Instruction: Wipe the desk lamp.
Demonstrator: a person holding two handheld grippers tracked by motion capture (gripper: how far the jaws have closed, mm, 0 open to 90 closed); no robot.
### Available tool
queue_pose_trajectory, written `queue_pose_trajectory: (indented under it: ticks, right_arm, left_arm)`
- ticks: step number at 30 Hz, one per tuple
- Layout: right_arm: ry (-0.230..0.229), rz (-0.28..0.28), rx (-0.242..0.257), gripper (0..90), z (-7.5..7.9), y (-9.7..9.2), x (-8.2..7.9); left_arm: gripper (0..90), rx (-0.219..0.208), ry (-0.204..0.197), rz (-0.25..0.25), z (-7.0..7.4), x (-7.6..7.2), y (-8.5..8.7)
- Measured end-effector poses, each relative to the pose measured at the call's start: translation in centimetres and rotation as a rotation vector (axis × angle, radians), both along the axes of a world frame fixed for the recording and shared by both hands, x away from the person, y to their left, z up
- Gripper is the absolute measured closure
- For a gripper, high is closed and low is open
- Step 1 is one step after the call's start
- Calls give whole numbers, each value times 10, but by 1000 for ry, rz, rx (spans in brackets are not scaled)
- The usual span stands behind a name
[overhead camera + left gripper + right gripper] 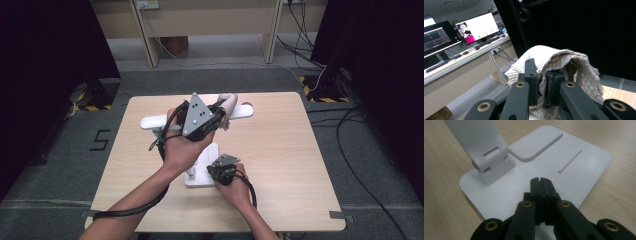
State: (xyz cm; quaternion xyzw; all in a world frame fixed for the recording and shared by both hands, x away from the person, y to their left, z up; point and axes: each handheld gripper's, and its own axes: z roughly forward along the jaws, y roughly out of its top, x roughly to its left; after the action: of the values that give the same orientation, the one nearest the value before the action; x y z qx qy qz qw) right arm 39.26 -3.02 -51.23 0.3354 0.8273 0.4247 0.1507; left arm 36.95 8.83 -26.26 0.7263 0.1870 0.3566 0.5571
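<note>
Two grippers are busy: the left gripper [220,116] at centre frame pinches a beige quilted cloth [564,65] against the white desk lamp's head [240,111], wiping seemingly underway, while the right gripper [540,181], jaws closed empty, presses its base [584,170].

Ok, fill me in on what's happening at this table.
A person works at a wooden table with a gripper in each hand. The left gripper is shut on a beige quilted cloth, held up against the head of a white desk lamp. The right gripper, jaws closed and empty, rests low on the lamp's flat base, seemingly steadying it. It looks like the lamp is being wiped.
</note>
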Motion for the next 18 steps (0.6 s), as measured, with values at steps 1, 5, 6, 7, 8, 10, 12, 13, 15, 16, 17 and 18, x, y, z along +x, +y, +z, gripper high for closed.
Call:
queue_pose_trajectory:
  ticks: [1, 5, 6, 7, 8, 10, 12, 13, 15, 16, 17, 18]
  right_arm:
    - [-1, 0, 0, 892, 0, 0, 0]
    - [0, 1, -1, 891, 0, 0, 0]
    - [2, -1, 0, 890, 0, 0, 0]
    - [-2, 2, 1, 889, 0, 0, 0]
    - [-1, 3, 2, 888, 0, 0, 0]
    - [1, 4, 2, 888, 0, 0, 0]
    - [4, 3, 1, 888, 0, 0, 0]
    - [4, 3, 0, 887, 0, 0, 0]
    - [1, 5, 0, 888, 0, 0, 0]
    - [1, 5, 0, 887, 0, 0, 0]
    - [0, 5, -1, 887, 0, 0, 0]
    - [0, 5, -1, 887, 0, 0, 0]
  left_arm:
    - [822, 2, 1, -2, 0, 0, -2]
    - [822, 3, 1, -10, 0, 2, -7]
    - [822, 3, 2, -11, 0, 2, -8]
    - [822, 3, 2, -13, 0, 2, -10]
    - [822, 5, 2, -13, 0, 3, -11]
    - [822, 8, 1, -15, 0, 3, -13]
    - [823, 12, -3, -18, 0, 3, -17]
    - [823, 17, -3, -20, 0, 3, -18]
    - [822, 15, -2, -24, 1, 3, -21]
    - [822, 15, -1, -28, 1, 3, -23]
    - [822, 15, 2, -29, 1, 3, -25]
    - [823, 17, 2, -30, 1, 4, -26]
